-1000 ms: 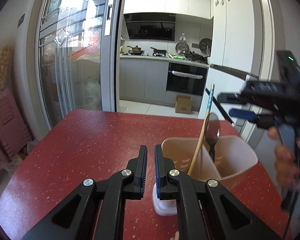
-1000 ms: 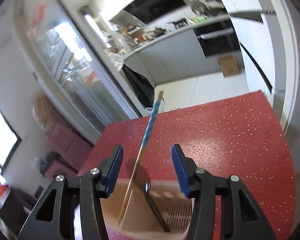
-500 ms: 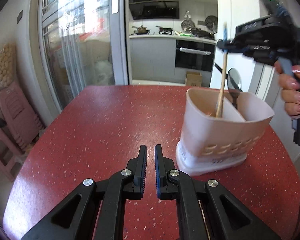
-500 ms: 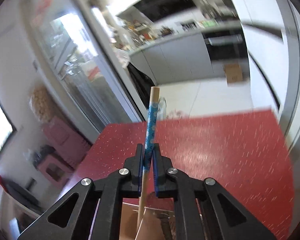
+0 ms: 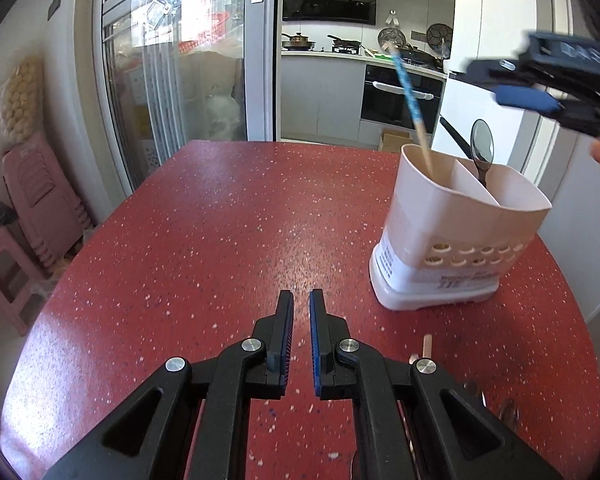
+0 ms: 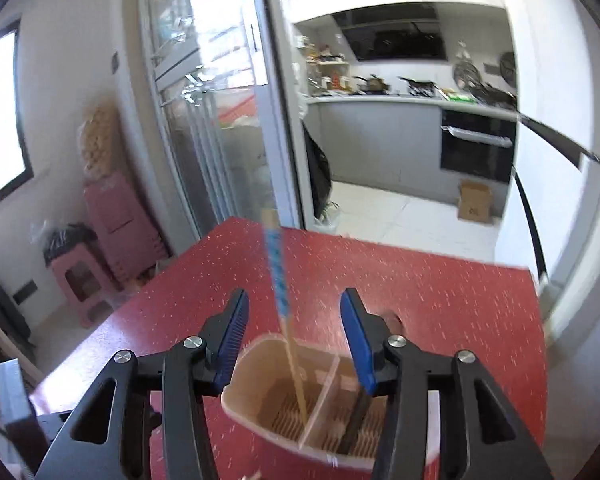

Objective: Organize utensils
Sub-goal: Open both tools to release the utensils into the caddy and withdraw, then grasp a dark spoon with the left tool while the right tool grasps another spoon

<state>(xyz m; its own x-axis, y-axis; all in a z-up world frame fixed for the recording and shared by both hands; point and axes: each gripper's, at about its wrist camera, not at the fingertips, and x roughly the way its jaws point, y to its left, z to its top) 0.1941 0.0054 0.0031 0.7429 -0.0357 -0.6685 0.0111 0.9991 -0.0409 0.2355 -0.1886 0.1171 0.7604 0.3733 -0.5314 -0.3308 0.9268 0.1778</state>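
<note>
A beige utensil holder with two compartments stands on the red table at the right. A chopstick with a blue patterned end leans in its left compartment and a dark spoon stands in the right one. My left gripper is shut and empty, low over the table in front of the holder. My right gripper is open above the holder, with the chopstick free between its fingers. More utensils lie partly hidden by my left gripper.
The table's right edge is close behind the holder. Pink stools stand left of the table beside a glass sliding door. A kitchen with an oven lies beyond.
My right gripper let go of the chopstick and opened; the chopstick now leans in the holder's left compartment. My left gripper pulled back from the holder, still shut.
</note>
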